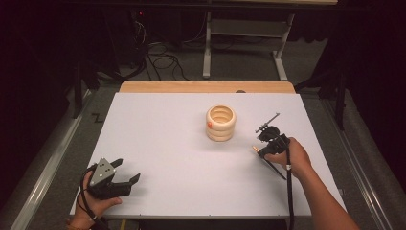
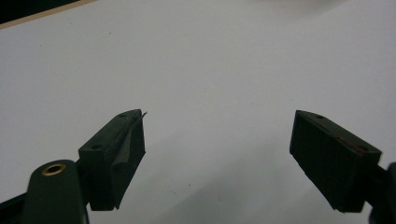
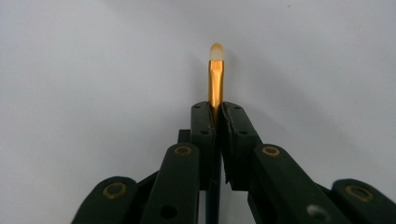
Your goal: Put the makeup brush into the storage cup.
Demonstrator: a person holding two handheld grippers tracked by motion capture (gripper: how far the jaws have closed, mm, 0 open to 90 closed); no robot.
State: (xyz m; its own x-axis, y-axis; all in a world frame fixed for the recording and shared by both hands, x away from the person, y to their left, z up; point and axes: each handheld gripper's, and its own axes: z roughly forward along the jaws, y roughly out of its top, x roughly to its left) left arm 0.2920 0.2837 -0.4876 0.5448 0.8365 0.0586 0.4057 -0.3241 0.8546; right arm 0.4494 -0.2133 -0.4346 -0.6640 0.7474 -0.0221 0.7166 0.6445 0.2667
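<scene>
With the right claw clenched on the paintbrush, the brush should be kept level and carried to the ring holder, the left claw being left released.

**A dim room around a white worktop**

The white worktop has a pale wooden edge at its far side. Grey carpet floor lies beyond, strewn with black cables. A light metal frame stands farther back. Darkness swallows both sides; metal rails flank the worktop.
</scene>
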